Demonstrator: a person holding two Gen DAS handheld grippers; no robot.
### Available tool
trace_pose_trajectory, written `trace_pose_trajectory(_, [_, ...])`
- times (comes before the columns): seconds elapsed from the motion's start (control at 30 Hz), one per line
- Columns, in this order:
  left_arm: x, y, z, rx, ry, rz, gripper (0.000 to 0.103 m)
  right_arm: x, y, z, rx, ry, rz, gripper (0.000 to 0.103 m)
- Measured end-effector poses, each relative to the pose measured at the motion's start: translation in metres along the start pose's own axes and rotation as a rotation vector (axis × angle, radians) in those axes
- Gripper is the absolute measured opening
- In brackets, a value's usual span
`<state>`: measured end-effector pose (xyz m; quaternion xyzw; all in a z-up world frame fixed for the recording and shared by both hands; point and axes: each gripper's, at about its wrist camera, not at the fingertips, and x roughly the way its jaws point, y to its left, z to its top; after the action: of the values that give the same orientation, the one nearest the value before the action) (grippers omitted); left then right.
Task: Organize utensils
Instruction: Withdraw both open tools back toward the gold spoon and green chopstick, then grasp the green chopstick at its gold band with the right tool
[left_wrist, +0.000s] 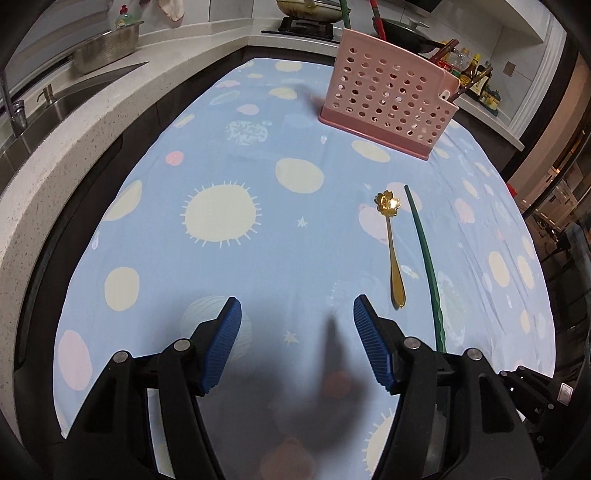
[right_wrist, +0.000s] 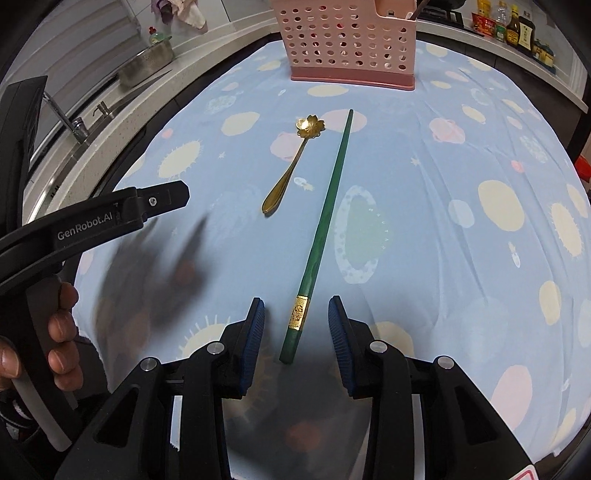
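Utensils: a gold spoon (right_wrist: 291, 164) and a single green chopstick (right_wrist: 320, 229) lie flat on the tablecloth, side by side and apart, neither one touched by a gripper.
Gold spoon: flower-shaped bowl toward the upper centre of the right wrist view, handle running down and left. In the left wrist view (left_wrist: 390, 245) it sits right of centre, just left of the chopstick.
Green chopstick: runs from upper centre to lower centre in the right wrist view. A gold band sits near its thick end, which lies between the right gripper's fingers without contact. In the left wrist view (left_wrist: 424, 258) it runs down the right side of the frame.
Utensil holder: pink, perforated, upright on the tablecloth, at top centre of the right wrist view (right_wrist: 351, 40) and upper right of the left wrist view (left_wrist: 384, 96). Dark handles stand in its end compartment.
Left gripper (left_wrist: 297, 341): jaws spread wide, holding nothing, above bare cloth at the lower centre of its own view. Its black body appears at the left edge of the right wrist view, with the person's hand (right_wrist: 55, 339) on the grip.
Right gripper (right_wrist: 296, 332): jaws spread wide, holding nothing, straddling the thick end of the chopstick.
Tablecloth (left_wrist: 221, 155): light blue, printed with suns and planets.
Surroundings: a sink (left_wrist: 55, 103) and a metal colander (left_wrist: 105, 46) at upper left, sauce bottles (right_wrist: 517, 29) at upper right.
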<state>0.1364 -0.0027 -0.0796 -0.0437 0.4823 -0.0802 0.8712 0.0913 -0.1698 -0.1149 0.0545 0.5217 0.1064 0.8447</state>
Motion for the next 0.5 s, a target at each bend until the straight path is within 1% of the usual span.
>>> trace_pose_trajectory(0.07, [0.002, 0.0, -0.002, 0.002, 0.008, 0.004, 0.06, 0.001, 0.0, 0.0, -0.003, -0.001, -0.006, 0.032])
trace_pose_trajectory(0.17, [0.004, 0.001, -0.005, 0.0, 0.019, 0.012, 0.063, 0.002, 0.0, 0.0, -0.008, -0.004, -0.022, 0.026])
trace_pose_trajectory(0.23, [0.004, 0.001, -0.006, -0.003, 0.023, 0.013, 0.064, 0.002, 0.0, 0.0, -0.011, -0.006, -0.034, 0.02])
trace_pose_trajectory(0.4, [0.005, 0.0, -0.008, 0.002, 0.033, 0.014, 0.065, 0.002, -0.007, 0.0, 0.012, -0.01, -0.038, 0.01])
trace_pose_trajectory(0.5, [0.006, -0.002, -0.008, 0.007, 0.036, 0.011, 0.066, 0.0, -0.012, -0.001, 0.033, -0.017, -0.039, 0.007])
